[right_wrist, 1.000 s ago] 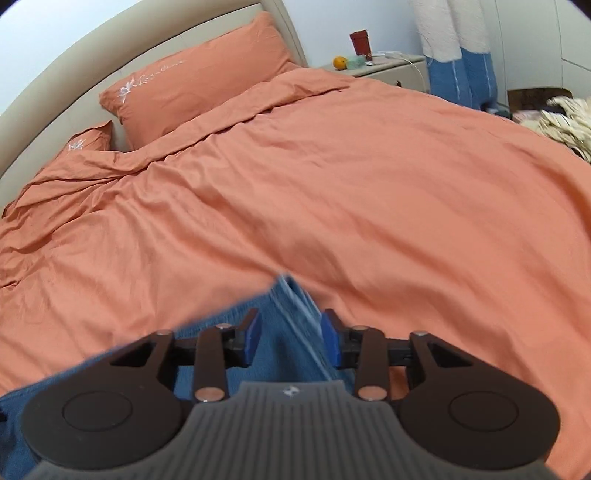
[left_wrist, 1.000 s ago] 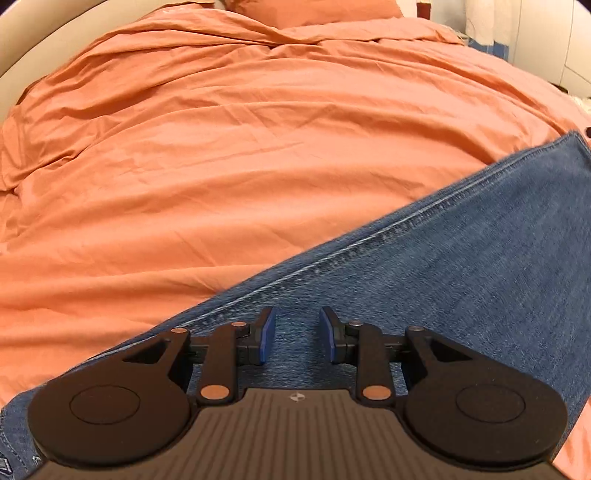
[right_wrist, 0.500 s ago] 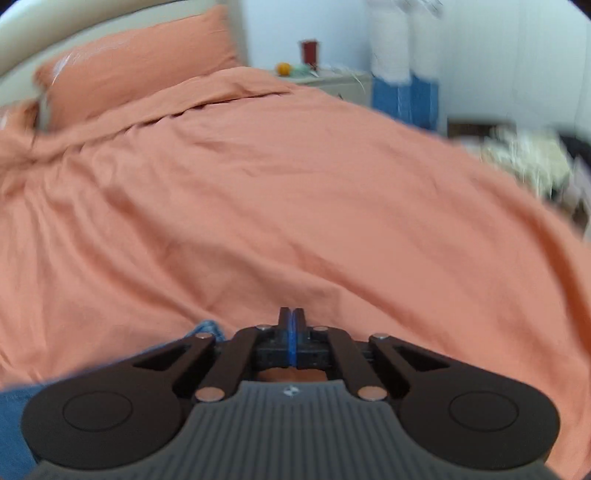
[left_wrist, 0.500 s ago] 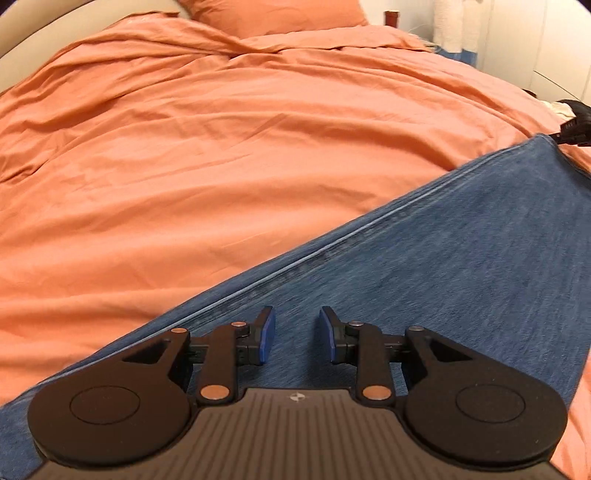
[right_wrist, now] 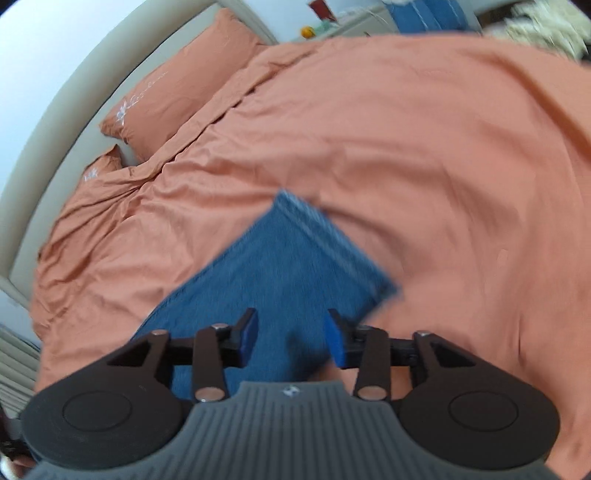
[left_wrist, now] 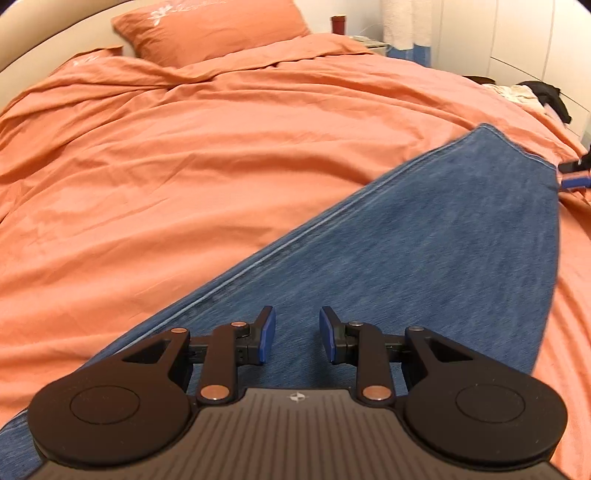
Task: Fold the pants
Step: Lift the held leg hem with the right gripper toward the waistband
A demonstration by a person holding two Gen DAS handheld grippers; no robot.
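Blue denim pants [left_wrist: 424, 251] lie flat on the orange bed cover [left_wrist: 184, 166], running from the near left to the far right. My left gripper [left_wrist: 297, 339] is open and empty just above the denim. In the right wrist view the hem end of the pants [right_wrist: 291, 254] lies flat ahead. My right gripper [right_wrist: 290, 336] is open and empty above that end, with the hem corner just beyond its right finger. The right gripper's tips also show at the right edge of the left wrist view [left_wrist: 574, 173], beside the hem.
Orange pillows [left_wrist: 210, 29] lie at the headboard [right_wrist: 92, 70]. A nightstand with a red cup [left_wrist: 337, 24] stands at the far right of the bed. A heap of clothes [left_wrist: 532, 92] lies off the bed's right side.
My right gripper was shut half a second ago and has opened and pulled back, so the pants' hem lies free on the bed. My left gripper stayed open and rose a little.
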